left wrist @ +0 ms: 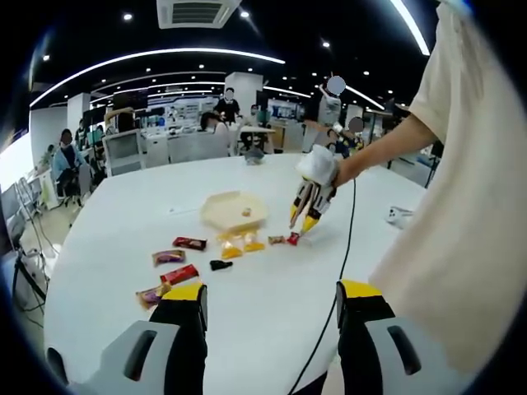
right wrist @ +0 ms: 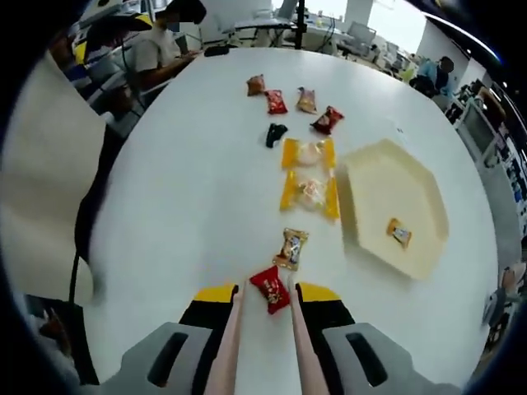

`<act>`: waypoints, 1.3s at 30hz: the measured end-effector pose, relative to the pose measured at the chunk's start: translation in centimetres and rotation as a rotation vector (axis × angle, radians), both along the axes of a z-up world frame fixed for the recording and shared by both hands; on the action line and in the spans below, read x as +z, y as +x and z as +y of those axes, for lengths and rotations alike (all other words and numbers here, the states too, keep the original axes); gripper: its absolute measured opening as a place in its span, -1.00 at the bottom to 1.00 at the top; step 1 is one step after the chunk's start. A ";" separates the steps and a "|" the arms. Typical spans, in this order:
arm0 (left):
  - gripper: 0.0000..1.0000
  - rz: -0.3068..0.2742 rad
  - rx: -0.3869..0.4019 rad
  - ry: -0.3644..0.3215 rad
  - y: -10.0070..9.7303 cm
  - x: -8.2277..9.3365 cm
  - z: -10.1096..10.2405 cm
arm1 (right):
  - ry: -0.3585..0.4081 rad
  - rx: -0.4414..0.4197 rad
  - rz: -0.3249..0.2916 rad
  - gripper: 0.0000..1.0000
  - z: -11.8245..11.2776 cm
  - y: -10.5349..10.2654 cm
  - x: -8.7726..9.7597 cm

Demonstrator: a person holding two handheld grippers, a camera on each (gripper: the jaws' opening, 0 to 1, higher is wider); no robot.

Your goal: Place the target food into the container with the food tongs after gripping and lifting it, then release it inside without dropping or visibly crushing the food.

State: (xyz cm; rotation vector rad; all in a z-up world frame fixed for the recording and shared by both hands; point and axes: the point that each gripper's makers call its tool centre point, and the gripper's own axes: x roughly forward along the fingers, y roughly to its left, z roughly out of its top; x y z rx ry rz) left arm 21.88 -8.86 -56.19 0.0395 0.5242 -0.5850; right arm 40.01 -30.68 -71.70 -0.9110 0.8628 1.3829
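A small red snack packet (right wrist: 269, 288) lies on the white table (right wrist: 189, 189) between the two pale arms of the food tongs (right wrist: 233, 329). My right gripper (right wrist: 267, 298) is shut on those tongs, whose tips stand on either side of the packet. In the left gripper view the right gripper (left wrist: 305, 216), held by a gloved hand, points down at that red packet (left wrist: 293, 239). The cream hexagonal tray (right wrist: 379, 185) sits to the right with one small wrapped snack (right wrist: 399, 233) inside. My left gripper (left wrist: 272, 300) hovers open above the table's near edge, holding nothing.
Just past the red packet lies a brown packet (right wrist: 291, 248), then two yellow packets (right wrist: 310, 193), a black item (right wrist: 275, 134) and several wrapped snacks (right wrist: 276, 101). A black cable (left wrist: 346, 239) runs across the table. A person's cream shirt (left wrist: 469, 230) stands at the right.
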 end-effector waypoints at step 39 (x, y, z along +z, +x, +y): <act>0.26 0.018 0.003 0.005 0.3 -0.5 0.1 | -0.137 0.176 -0.046 -0.46 -0.5 -0.3 -2.7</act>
